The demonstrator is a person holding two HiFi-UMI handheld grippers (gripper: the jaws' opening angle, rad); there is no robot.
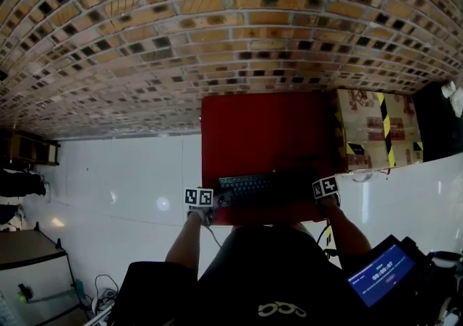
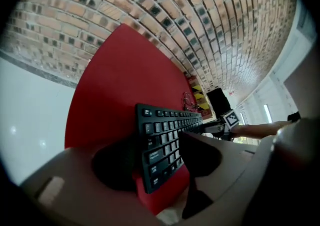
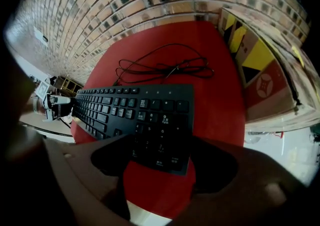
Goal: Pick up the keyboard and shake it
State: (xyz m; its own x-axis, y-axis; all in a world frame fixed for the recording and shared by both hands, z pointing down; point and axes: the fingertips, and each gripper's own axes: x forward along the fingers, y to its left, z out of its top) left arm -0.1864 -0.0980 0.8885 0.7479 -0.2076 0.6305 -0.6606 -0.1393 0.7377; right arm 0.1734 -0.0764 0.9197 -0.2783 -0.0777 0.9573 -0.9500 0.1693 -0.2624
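A black keyboard (image 1: 253, 189) hangs crosswise over the near edge of the red table (image 1: 260, 129), one end in each gripper. My left gripper (image 1: 210, 205) is shut on its left end; in the left gripper view the keyboard (image 2: 167, 140) stands tilted on edge between the jaws of my left gripper (image 2: 157, 162), keys facing the right-hand jaw. My right gripper (image 1: 322, 198) is shut on the number-pad end. There the keyboard (image 3: 140, 112) fills the gap of my right gripper (image 3: 162, 165) from one long edge to the other. Its cable (image 3: 165, 67) lies looped on the red top.
A cardboard box (image 1: 376, 129) with yellow-black tape stands against the table's right side, a black object (image 1: 438, 122) beyond it. A brick wall (image 1: 217, 28) rises behind. A lit screen (image 1: 380, 274) is at my lower right, a grey cabinet (image 1: 32, 259) at lower left.
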